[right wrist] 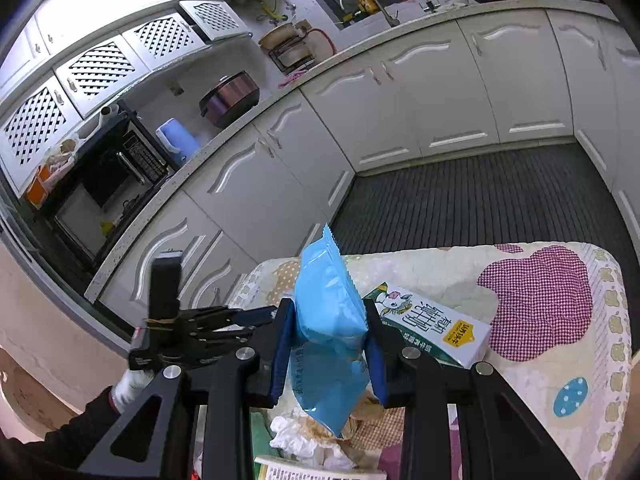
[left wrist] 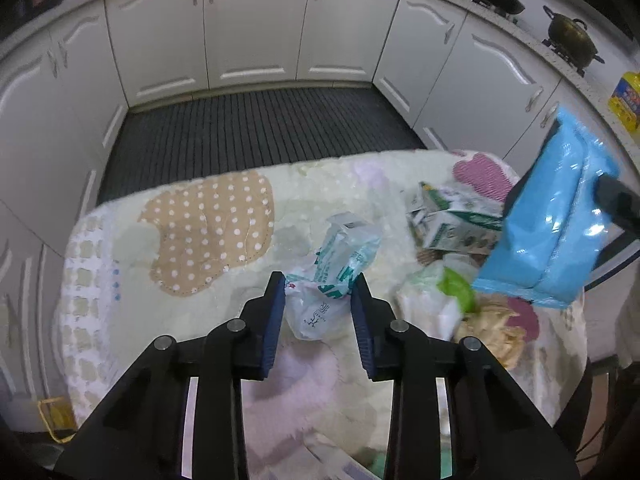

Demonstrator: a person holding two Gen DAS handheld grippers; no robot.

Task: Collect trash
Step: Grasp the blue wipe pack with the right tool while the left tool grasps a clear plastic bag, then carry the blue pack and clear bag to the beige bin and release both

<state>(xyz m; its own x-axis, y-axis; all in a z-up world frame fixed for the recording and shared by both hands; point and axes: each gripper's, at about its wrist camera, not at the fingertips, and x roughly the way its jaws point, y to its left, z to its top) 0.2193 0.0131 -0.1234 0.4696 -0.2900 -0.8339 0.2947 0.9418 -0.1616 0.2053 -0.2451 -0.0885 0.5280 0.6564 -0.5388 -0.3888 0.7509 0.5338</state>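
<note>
My left gripper (left wrist: 319, 290) is shut on a crumpled white and green plastic wrapper (left wrist: 340, 264) that lies on the quilted table cover (left wrist: 208, 236). In the right wrist view my right gripper (right wrist: 330, 320) is shut on a blue foil packet (right wrist: 330, 308), lifted above the table; the same blue packet (left wrist: 552, 216) hangs at the right of the left wrist view. A green and white milk carton (right wrist: 436, 328) lies on the cover just behind it, seen crushed as the carton (left wrist: 448, 220) in the left view. Crumpled paper and tissue (right wrist: 304, 436) lie under the packet.
White tissue with a green scrap (left wrist: 440, 296) and tan crumpled paper (left wrist: 496, 328) lie right of my left gripper. White kitchen cabinets (left wrist: 252, 32) and a dark ribbed floor mat (left wrist: 256, 136) lie beyond the table. A person's gloved hand (right wrist: 132, 384) holds the left gripper (right wrist: 256, 316).
</note>
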